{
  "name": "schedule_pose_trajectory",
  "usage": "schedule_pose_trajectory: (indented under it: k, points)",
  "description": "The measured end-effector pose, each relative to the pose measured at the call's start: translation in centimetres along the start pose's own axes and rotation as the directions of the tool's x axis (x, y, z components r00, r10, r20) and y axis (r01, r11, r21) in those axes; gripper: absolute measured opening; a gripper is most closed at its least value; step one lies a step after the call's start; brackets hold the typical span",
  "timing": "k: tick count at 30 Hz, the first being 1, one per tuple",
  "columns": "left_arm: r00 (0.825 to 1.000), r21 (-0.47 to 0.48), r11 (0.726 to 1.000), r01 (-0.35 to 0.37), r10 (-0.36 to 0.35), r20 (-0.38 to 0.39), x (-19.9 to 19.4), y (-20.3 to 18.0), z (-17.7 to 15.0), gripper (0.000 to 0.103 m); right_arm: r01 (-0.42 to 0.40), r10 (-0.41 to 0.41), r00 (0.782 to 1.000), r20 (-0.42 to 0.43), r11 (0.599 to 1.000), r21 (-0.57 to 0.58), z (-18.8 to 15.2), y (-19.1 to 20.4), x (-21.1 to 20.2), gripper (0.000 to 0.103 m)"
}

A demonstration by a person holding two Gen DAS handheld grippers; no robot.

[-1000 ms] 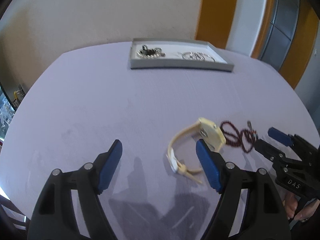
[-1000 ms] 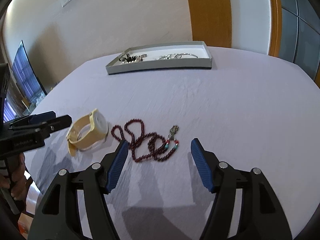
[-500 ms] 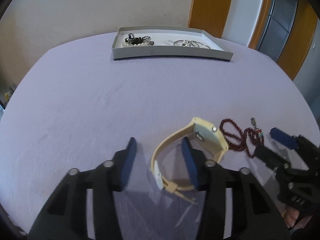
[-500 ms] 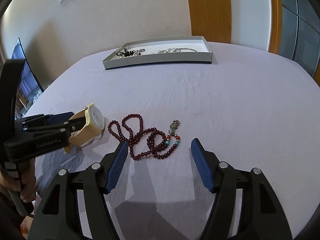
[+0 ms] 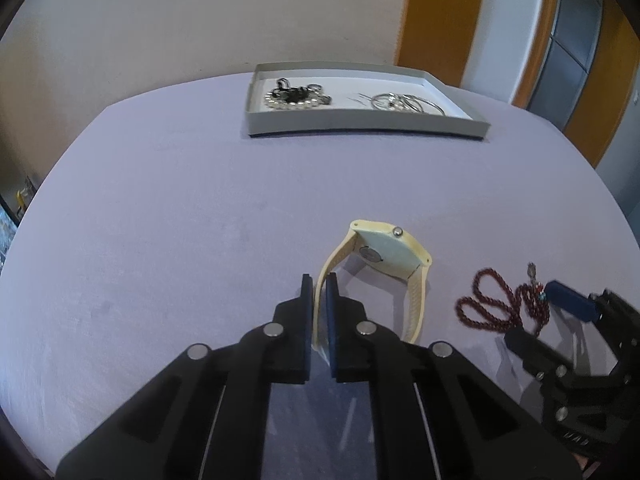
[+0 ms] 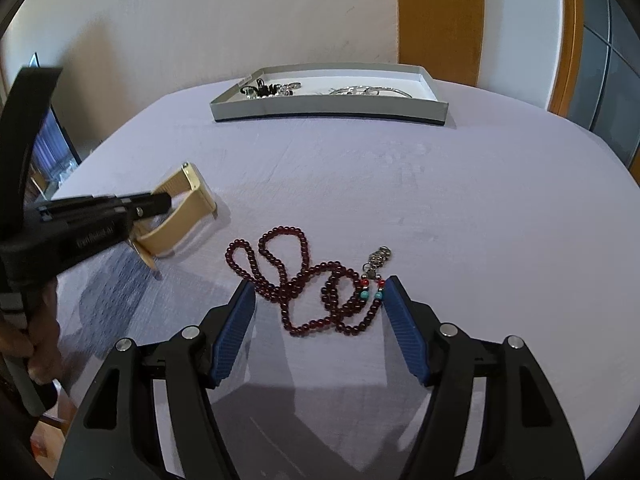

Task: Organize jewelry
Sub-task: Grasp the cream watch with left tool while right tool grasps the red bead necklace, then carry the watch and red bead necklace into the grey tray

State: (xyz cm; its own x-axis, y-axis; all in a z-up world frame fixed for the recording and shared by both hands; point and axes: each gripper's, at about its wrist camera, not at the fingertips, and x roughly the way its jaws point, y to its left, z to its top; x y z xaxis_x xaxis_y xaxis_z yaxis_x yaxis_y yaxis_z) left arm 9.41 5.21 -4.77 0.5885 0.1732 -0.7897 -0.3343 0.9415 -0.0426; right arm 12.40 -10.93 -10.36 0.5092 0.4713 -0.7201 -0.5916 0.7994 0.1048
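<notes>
Worktop (image 5: 168, 208): round, covered in lilac cloth.

Item 1, cream watch (image 5: 386, 254): stands on edge near your side of the worktop, case tilted up. Your left gripper (image 5: 319, 288) has its jaws clamped on the near strap; the blue pads press it from both sides.

Item 2, dark red bead necklace (image 6: 304, 280): lies in loose loops on the cloth, just right of the watch, with turquoise and red beads and a small metal charm at its right end. Your right gripper (image 6: 318, 292) has its jaws opening, wide on either side of the loops; whether the pads touch them cannot be told.

Item 3, grey tray (image 5: 360, 126): far side of the worktop, well apart from both items. It holds silver hoops (image 5: 404, 102) on the right and a beaded cluster (image 5: 296, 96) on the left.
</notes>
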Motion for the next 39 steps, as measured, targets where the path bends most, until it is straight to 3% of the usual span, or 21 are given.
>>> schedule_pose_trajectory:
  k: [5,12,15,17,18,29,39]
  points:
    - [1.0,-0.032,0.999,0.002,-0.002,0.002,-0.1,1.1,0.4,0.007,0.05,-0.05,0.998,-0.026,0.998,-0.025,0.4,1.5,0.6,0.08]
    - [1.0,-0.036,0.999,-0.002,0.002,-0.001,-0.1,1.6,0.3,0.007,0.078,-0.079,0.996,-0.048,0.997,-0.009,1.3,2.1,1.3,0.077]
    - [1.0,-0.037,0.999,0.0,0.0,0.0,-0.2,1.6,0.2,0.007,0.078,-0.078,0.996,-0.033,0.997,-0.011,1.6,2.2,1.2,0.053]
    - [1.0,-0.036,0.999,0.001,-0.001,-0.001,-0.2,1.5,0.2,0.007,0.083,-0.083,0.996,-0.029,0.997,-0.003,1.7,1.9,1.1,0.024]
    - [1.0,-0.035,0.999,0.002,-0.002,0.0,-0.2,1.4,0.3,0.007,0.086,-0.086,0.996,-0.029,0.996,0.001,1.8,1.8,1.1,0.014]
    - [1.0,-0.026,0.999,0.022,-0.021,0.022,-1.0,1.0,0.4,0.007,0.055,-0.054,0.998,-0.01,0.997,0.054,2.9,-0.5,0.6,0.008]
    - [0.999,-0.035,0.999,0.024,-0.023,0.026,-0.9,0.7,2.4,0.007,0.021,-0.026,0.998,0.057,0.997,0.079,6.5,-2.1,-0.9,0.008]
